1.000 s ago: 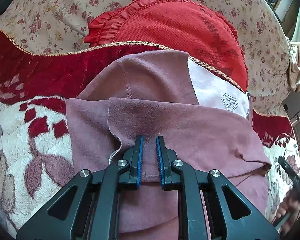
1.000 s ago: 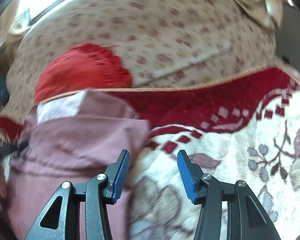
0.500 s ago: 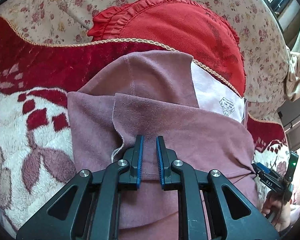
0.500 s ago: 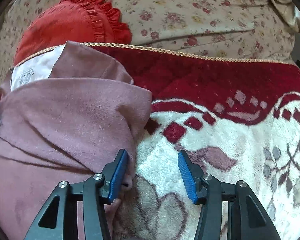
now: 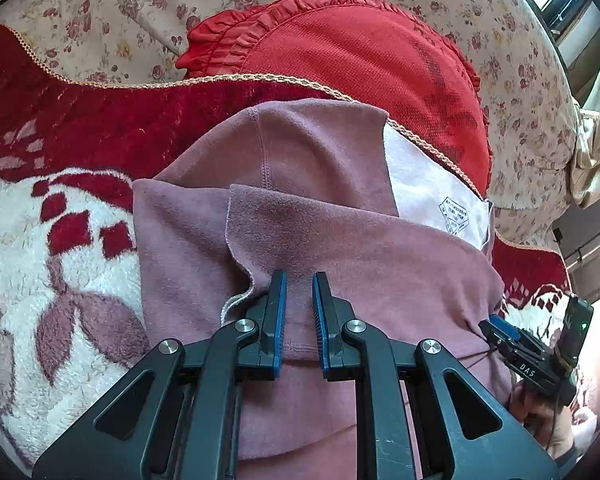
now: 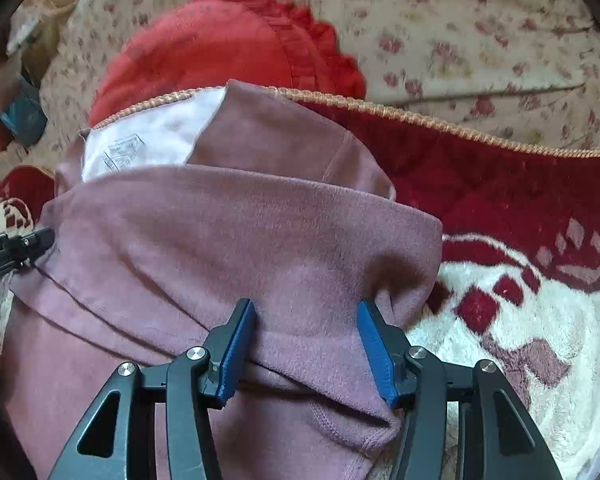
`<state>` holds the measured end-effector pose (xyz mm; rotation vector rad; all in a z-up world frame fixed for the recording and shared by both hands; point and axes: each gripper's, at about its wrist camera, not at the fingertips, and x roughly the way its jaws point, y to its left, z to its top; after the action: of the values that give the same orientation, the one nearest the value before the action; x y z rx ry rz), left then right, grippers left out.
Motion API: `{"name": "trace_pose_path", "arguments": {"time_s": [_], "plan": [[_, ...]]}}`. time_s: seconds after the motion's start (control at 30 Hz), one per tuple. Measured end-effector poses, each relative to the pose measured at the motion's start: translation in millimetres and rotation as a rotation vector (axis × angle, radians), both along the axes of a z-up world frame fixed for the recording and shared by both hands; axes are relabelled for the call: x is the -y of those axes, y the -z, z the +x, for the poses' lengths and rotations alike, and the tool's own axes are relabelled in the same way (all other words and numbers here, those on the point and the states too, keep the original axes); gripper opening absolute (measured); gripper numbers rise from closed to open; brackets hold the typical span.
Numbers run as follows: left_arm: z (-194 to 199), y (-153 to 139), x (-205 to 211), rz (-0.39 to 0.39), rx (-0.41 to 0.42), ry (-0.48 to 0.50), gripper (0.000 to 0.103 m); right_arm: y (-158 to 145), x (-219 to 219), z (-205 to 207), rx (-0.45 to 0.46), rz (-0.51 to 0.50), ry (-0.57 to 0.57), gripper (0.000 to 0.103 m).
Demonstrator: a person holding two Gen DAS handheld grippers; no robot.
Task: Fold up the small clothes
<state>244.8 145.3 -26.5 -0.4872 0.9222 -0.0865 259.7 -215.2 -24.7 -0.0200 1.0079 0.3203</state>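
A mauve fleece garment [image 5: 340,240] lies partly folded on a red and white blanket [image 5: 60,264], its white lining with a printed label [image 5: 432,184] showing at the far side. My left gripper [image 5: 299,280] is shut on a fold of the mauve garment. In the right wrist view the garment [image 6: 240,240] fills the middle, and my right gripper [image 6: 306,312] is open, with its jaws astride the garment's right folded edge. The right gripper also shows at the garment's right side in the left wrist view [image 5: 500,332].
A red frilled cushion [image 5: 360,48] rests behind the garment against the floral sofa back [image 5: 100,8]. The blanket's gold cord edge [image 6: 460,128] runs across the back. A hand [image 5: 548,416] holds the right gripper.
My right gripper moved left from the blanket onto the garment's right edge, jaws still open. My left gripper kept its hold and barely moved.
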Motion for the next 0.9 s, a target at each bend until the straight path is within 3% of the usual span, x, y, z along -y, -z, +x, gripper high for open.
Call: {"name": "trace_pose_path", "arguments": {"time_s": [0.13, 0.2, 0.3, 0.37, 0.43, 0.53, 0.6, 0.67, 0.7, 0.9], "plan": [[0, 3, 3, -0.001, 0.009, -0.006, 0.013, -1, -5, 1, 0.007, -0.013, 0.015, 0.053], [1, 3, 7, -0.002, 0.016, 0.004, 0.019, -2, -9, 1, 0.011, -0.028, 0.014, 0.053], [2, 2, 12, -0.046, 0.044, 0.056, 0.054, -2, -8, 2, 0.006, -0.011, 0.015, 0.054], [2, 0, 17, -0.039, 0.056, 0.085, 0.06, -1, -4, 7, 0.0, -0.015, 0.017, 0.053], [1, -1, 23, 0.004, 0.064, 0.091, 0.06, -10, -1, 4, 0.002, -0.01, 0.058, 0.052], [1, -2, 28, 0.04, 0.067, 0.082, 0.061, -25, -6, -11, 0.084, 0.064, 0.04, 0.053], [2, -1, 35, 0.085, 0.073, 0.09, 0.062, -8, -18, -12, 0.0, 0.01, -0.014, 0.057], [0, -1, 43, 0.147, 0.081, 0.097, 0.063, -4, -30, -21, 0.083, -0.076, -0.043, 0.059], [0, -1, 48, 0.168, 0.085, 0.1, 0.065, -4, -33, -21, 0.082, -0.092, -0.04, 0.059], [-2, 5, 70, 0.311, 0.096, 0.144, 0.08, -2, -33, -21, 0.1, -0.085, -0.015, 0.064]]}}
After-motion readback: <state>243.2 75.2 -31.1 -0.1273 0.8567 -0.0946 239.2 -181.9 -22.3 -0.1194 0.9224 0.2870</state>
